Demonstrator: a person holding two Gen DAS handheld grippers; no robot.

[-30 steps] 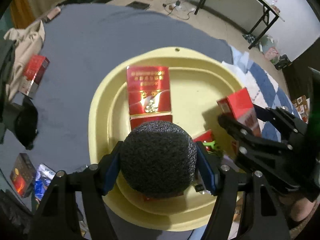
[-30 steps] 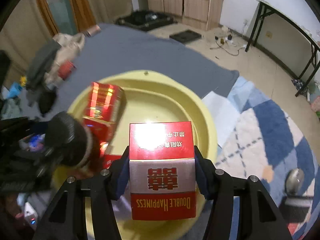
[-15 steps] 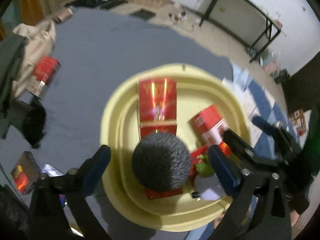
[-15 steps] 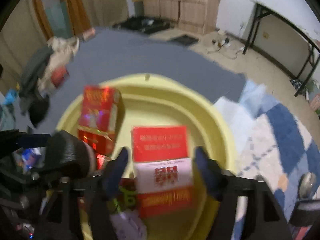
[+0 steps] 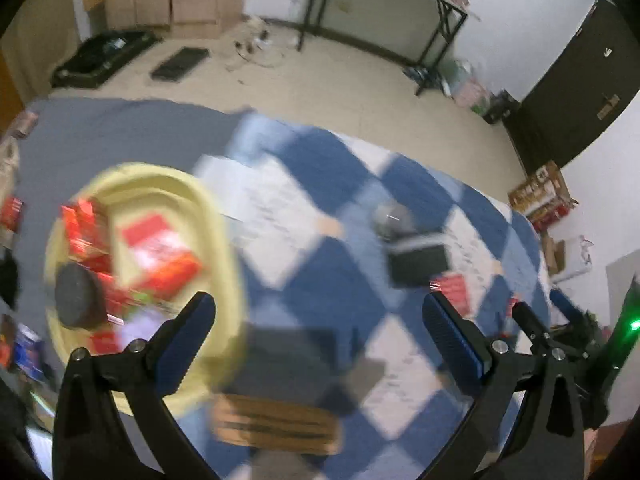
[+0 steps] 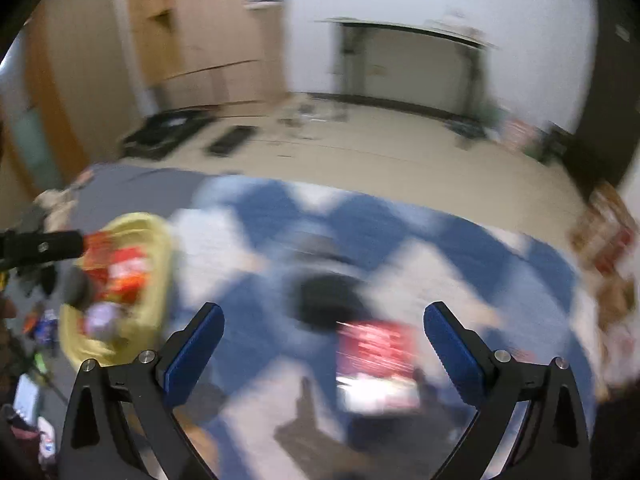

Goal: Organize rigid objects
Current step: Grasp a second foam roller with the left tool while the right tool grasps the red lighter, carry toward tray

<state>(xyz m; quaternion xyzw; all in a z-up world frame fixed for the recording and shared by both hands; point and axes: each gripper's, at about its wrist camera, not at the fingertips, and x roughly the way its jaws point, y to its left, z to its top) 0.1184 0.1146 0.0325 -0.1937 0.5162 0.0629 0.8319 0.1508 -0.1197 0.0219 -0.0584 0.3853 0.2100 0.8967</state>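
The yellow tray [image 5: 224, 240] lies at the left and holds several red boxes [image 5: 160, 252] and a black foam ball [image 5: 78, 300]. It also shows in the right wrist view [image 6: 158, 280], blurred. My left gripper [image 5: 320, 320] is open and empty over the blue checked blanket [image 5: 344, 184]. My right gripper [image 6: 324, 332] is open and empty, with a red and white box [image 6: 376, 352] lying on the blanket between its fingers' line of sight. The right gripper [image 5: 560, 336] shows at the lower right of the left wrist view.
A black flat object [image 5: 418, 266] and a small red box [image 5: 450, 286] lie on the blanket at the right. A brown wooden item [image 5: 276, 424] lies near the front. Grey sheet [image 5: 120, 132] with loose red boxes [image 5: 12, 212] extends left. Floor and black desk [image 5: 384, 12] behind.
Both grippers opened and swung right, away from the tray. The foam ball and the red and white box were let go and now lie in the tray.
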